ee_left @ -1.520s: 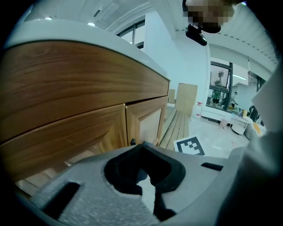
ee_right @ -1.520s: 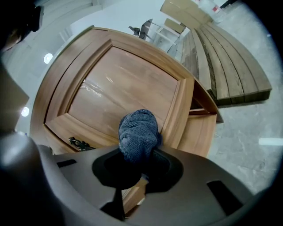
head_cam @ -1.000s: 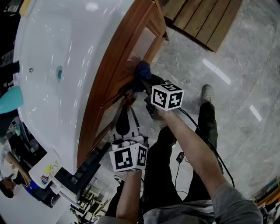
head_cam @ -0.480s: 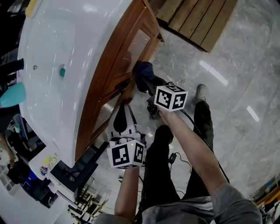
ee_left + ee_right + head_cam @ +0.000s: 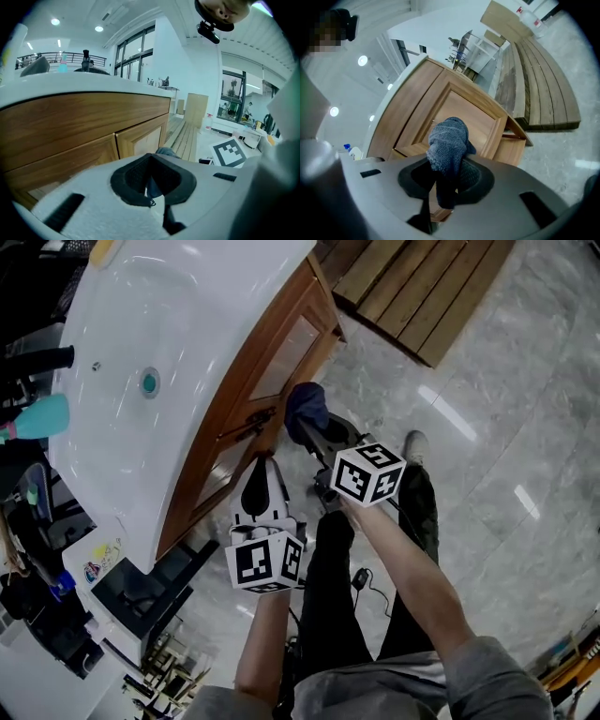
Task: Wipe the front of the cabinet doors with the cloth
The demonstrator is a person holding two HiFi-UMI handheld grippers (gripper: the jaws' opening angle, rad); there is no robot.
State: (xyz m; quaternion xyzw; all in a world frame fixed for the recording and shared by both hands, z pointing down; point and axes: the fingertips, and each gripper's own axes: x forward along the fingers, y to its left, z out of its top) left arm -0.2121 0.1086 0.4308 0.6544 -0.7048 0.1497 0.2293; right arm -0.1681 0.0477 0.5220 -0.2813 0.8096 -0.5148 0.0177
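Note:
The wooden cabinet doors [image 5: 286, 343] run under a white sink top. A dark blue cloth [image 5: 305, 407] is bunched in my right gripper [image 5: 314, 432], which is shut on it just off the lower edge of the doors. In the right gripper view the cloth [image 5: 447, 140] stands up from the right gripper [image 5: 446, 165] in front of a panelled door [image 5: 461, 110]. My left gripper [image 5: 260, 474] hovers beside the left door, shut and holding nothing. From the left gripper [image 5: 151, 176] I see a door panel [image 5: 140, 138] and a bit of cloth [image 5: 162, 151] beyond.
The white sink top [image 5: 187, 296] with a teal drain lies above the doors. A slatted wooden platform [image 5: 422, 287] sits on the marble floor [image 5: 506, 427] at the upper right. A teal bottle [image 5: 37, 416] stands at the far left. My legs and a cable are below.
The cloth in the right gripper has drawn back from the door face toward the floor side. The left gripper has pulled slightly away from the left door.

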